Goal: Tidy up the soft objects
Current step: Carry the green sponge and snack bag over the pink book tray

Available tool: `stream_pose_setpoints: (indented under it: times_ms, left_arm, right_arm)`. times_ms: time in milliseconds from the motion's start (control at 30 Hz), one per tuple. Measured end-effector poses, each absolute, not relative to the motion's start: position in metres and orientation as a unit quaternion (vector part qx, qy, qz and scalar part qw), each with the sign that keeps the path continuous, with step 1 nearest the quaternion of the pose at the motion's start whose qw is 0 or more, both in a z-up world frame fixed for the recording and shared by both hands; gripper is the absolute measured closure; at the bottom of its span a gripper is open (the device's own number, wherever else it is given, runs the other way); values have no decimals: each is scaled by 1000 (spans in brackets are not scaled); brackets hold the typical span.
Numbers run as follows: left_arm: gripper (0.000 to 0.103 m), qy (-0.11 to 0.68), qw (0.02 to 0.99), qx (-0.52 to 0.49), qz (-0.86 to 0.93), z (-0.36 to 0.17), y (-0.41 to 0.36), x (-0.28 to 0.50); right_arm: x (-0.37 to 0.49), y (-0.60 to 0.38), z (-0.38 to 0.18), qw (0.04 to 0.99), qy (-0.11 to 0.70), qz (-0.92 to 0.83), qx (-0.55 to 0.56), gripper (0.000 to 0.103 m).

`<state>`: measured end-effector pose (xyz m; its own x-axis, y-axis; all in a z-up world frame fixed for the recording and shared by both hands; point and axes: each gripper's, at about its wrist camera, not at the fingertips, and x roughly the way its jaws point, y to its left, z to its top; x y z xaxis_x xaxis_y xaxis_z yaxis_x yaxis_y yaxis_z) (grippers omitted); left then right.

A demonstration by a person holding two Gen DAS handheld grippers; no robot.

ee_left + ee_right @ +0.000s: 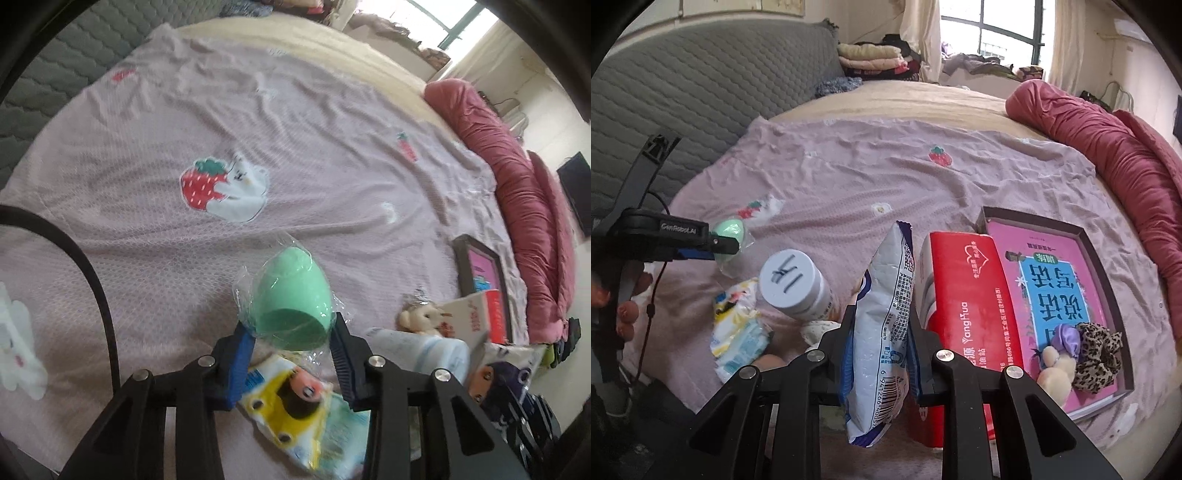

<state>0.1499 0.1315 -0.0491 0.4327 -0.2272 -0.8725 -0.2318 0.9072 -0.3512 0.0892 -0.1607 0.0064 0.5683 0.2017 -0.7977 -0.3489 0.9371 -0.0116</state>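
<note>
Pink blanket covers the bed. Above it, the right hand-held gripper pinches a white-and-blue plastic snack bag, and the left hand-held gripper clamps a plastic-wrapped mint-green egg-shaped sponge.

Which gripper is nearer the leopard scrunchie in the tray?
Right. The right gripper, shut on a white packet, is just left of the scrunchie; the left gripper, holding a green sponge, is far across the bed.
</note>
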Motion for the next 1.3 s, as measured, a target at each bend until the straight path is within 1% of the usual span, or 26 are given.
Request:
stream_pose_setpoints:
  times_ms: [367, 733, 1300]
  left_arm:
    - [62, 475, 862, -172, -36, 31, 93, 109]
    - [62, 437, 888, -124, -71, 87, 43, 89]
    - [62, 412, 900, -68, -120, 126, -38, 64]
  right_arm:
    - [72, -171, 46, 902, 396, 161, -65, 80]
    - [51, -189, 103, 923, 339, 172, -50, 80]
    - [31, -243, 153, 944, 296, 144, -22, 80]
